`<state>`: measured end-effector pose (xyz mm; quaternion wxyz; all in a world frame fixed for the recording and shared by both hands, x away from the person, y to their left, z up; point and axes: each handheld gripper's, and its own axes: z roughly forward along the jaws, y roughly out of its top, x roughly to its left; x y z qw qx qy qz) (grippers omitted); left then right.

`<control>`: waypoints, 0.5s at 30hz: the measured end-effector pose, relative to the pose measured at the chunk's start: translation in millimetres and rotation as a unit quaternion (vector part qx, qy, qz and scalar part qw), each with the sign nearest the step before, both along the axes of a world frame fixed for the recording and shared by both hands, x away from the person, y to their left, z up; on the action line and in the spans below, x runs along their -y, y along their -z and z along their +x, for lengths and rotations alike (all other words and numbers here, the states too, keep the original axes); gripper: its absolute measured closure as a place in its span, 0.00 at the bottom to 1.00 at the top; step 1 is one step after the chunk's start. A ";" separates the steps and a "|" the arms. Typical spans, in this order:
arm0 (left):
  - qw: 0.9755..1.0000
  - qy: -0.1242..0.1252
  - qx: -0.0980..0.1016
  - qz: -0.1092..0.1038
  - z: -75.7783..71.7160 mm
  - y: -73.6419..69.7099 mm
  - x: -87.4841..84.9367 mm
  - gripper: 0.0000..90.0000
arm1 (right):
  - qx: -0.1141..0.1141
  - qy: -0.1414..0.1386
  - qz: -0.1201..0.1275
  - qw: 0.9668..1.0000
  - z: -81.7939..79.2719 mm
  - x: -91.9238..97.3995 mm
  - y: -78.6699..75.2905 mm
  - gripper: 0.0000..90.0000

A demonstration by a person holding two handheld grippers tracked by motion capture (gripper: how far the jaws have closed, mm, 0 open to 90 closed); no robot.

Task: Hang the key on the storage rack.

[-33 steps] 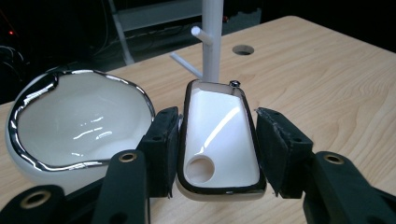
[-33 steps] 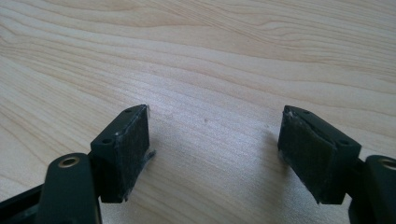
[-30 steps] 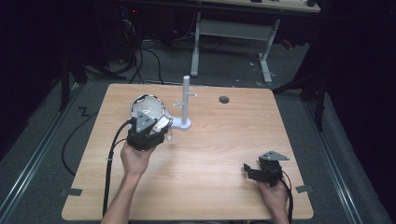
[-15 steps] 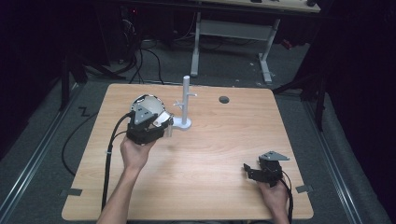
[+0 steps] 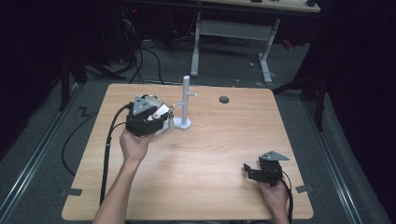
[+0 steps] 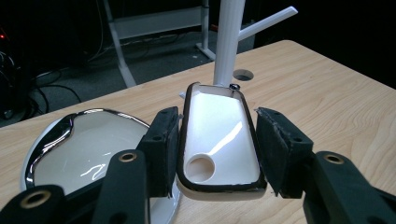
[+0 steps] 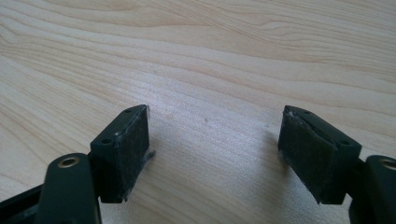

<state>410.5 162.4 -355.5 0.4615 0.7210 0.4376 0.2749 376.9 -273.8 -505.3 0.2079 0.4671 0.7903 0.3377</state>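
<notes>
Up by the far left part of the bench point(image 5: 201, 163), we hold the left gripper point(image 6: 212, 154) with its fingers point(image 6: 161, 144) closed on a white cup point(image 6: 218, 140) with a dark rim. In the left gripper view the cup sits between the two black pads, each pad pressing a side wall, and its mouth faces the camera, so we look straight into the glossy white inside, where a round mark shows near the lower edge. Just beyond the cup stands the white stand point(image 6: 229, 37), an upright post with a thin peg slanting off to one side; the cup's far rim lies close to the foot of the post, though we cannot tell whether they touch. To the side of the cup, lower down, a round white plate point(image 6: 88, 149) with a shiny dark edge lies on the wood. From the high view the left gripper point(image 5: 145, 116) hangs just beside the stand point(image 5: 185, 105), and a small dark hole point(image 5: 224, 99) in the bench sits well apart on the far side. Near the front right corner we keep the right gripper point(image 5: 256, 171) low over bare wood; its fingers point(image 7: 126, 149) stand wide apart with nothing between them.
</notes>
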 end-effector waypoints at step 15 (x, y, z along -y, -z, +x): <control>1.000 0.003 0.009 -0.005 13.2 -12.5 4.9 0.57 | 0.000 0.000 0.000 1.000 0.0 0.0 0.0 0.28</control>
